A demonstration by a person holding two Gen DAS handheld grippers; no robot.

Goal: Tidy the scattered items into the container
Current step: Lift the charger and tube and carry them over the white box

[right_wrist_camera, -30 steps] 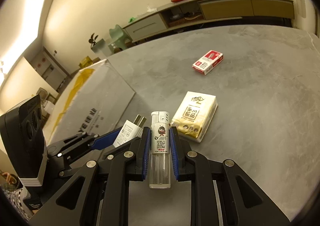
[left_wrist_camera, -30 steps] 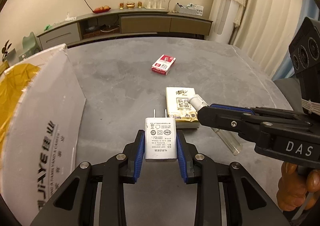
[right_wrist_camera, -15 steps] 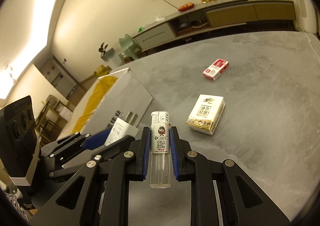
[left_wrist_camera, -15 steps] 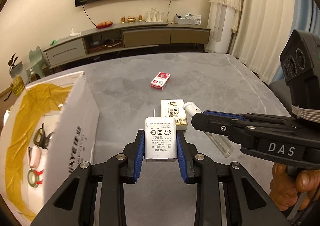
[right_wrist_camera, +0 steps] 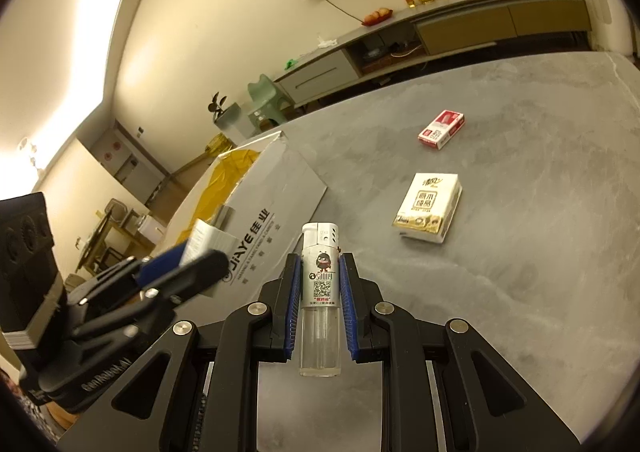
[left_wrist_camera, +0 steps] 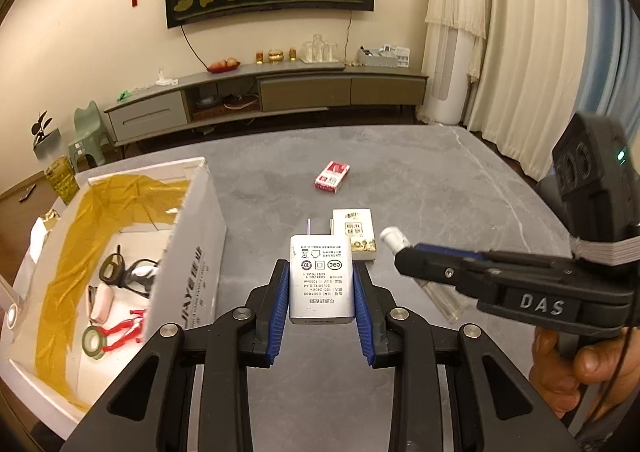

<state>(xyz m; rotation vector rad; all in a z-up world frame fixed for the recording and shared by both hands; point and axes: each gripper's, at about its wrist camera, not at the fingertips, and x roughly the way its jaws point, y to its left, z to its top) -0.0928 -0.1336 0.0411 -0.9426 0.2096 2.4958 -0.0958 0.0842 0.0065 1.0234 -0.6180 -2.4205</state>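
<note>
My left gripper (left_wrist_camera: pixel 322 284) is shut on a white plug adapter (left_wrist_camera: pixel 322 278), held above the grey table, just right of the white cardboard box (left_wrist_camera: pixel 192 252). My right gripper (right_wrist_camera: pixel 320 284) is shut on a clear lighter (right_wrist_camera: pixel 321 292) with a white cap. In the left wrist view the right gripper (left_wrist_camera: pixel 404 252) hangs to the right of the adapter. On the table lie a white tissue pack (left_wrist_camera: pixel 355 233) (right_wrist_camera: pixel 430 208) and a red and white small box (left_wrist_camera: pixel 332 177) (right_wrist_camera: pixel 442 129). The box holds glasses (left_wrist_camera: pixel 128 272), a tape roll (left_wrist_camera: pixel 94 342) and other small items.
The box is lined with yellow plastic (left_wrist_camera: pixel 80 252). A person's hand (left_wrist_camera: pixel 584 372) grips the right tool. Beyond the table (left_wrist_camera: pixel 420 180) stand a long TV cabinet (left_wrist_camera: pixel 280 92), a green stool (left_wrist_camera: pixel 90 132) and curtains (left_wrist_camera: pixel 540 52).
Both grippers have risen with their loads. The left view has lifted, so the inside of the box and the far wall now show.
</note>
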